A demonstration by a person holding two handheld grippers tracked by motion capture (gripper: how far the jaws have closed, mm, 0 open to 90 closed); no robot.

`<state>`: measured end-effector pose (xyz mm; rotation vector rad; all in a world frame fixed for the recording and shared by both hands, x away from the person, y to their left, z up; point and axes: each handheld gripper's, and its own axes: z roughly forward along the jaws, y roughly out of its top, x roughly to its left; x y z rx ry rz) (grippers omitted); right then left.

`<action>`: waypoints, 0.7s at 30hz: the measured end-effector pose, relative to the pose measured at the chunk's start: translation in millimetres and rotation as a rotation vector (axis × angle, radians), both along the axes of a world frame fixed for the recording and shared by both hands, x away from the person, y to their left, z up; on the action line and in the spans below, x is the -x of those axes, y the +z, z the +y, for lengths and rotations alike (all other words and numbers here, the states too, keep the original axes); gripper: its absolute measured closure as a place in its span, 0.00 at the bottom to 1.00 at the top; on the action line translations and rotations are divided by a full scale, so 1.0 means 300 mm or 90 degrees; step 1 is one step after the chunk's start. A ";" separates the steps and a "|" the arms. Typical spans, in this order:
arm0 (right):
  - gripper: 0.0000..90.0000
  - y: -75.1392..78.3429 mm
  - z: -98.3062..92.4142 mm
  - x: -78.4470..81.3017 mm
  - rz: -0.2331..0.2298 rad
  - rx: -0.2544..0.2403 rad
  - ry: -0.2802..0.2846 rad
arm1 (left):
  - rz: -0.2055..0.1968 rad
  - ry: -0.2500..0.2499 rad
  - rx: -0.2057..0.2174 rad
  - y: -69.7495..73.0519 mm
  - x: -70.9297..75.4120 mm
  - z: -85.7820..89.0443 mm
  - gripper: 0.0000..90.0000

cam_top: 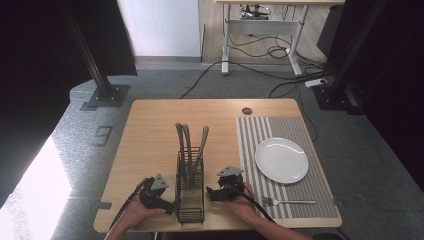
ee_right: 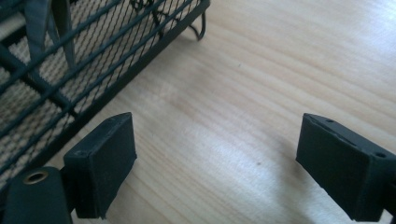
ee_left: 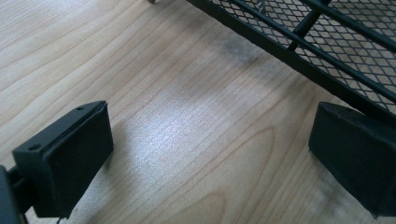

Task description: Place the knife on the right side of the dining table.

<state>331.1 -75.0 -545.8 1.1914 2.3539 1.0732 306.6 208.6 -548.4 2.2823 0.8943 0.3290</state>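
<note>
The wire basket [cam_top: 190, 192], a black mesh cutlery holder, stands on the wooden table [cam_top: 150, 135] near the person's edge, between the two grippers. It holds three pieces of cutlery [cam_top: 190, 145] that lean upright in its far compartment, handles up; what sort they are cannot be told. To its right lies a striped placemat [cam_top: 250, 135] with a white plate [cam_top: 281, 160] on it and a fork [cam_top: 290, 202] just in front of the plate, near the table's edge.

The basket looks light and stiff, thin wire and mesh with small feet, so it would likely slide or tip easily if pushed high up. The rim bars or the upright dividers seem the firmest places to grip it; the mesh itself would give little purchase. The cutlery is probably smooth metal, slippery between flat pads, and best taken by the handle, pinched across its flat sides and drawn straight up so that it does not snag on the wire.

The left gripper [cam_top: 167, 205] sits just left of the basket, and its own view shows its jaws spread wide over bare wood with nothing between them, the basket's lower rail [ee_left: 299, 51] just beyond one pad. The right gripper [cam_top: 215, 194] sits just right of the basket, also released, jaws wide apart and empty, with the mesh wall [ee_right: 70, 70] close by its left jaw.
</note>
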 end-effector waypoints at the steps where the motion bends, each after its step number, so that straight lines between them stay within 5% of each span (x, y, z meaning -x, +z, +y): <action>1: 0.13 0.004 -0.005 -0.004 0.001 -0.005 0.000 | 0.000 0.000 0.000 0.000 0.000 0.000 0.00; 5: 0.13 0.027 -0.024 -0.008 0.017 -0.036 0.002 | 0.000 -0.001 0.000 0.000 0.000 0.000 0.00; 16: 0.16 0.153 -0.078 -0.012 -0.029 -0.117 -0.034 | 0.000 -0.001 0.001 0.000 -0.001 -0.001 0.00; 21: 0.18 0.197 -0.086 -0.011 -0.048 -0.150 -0.022 | 0.000 -0.002 0.002 0.000 -0.002 -0.001 0.00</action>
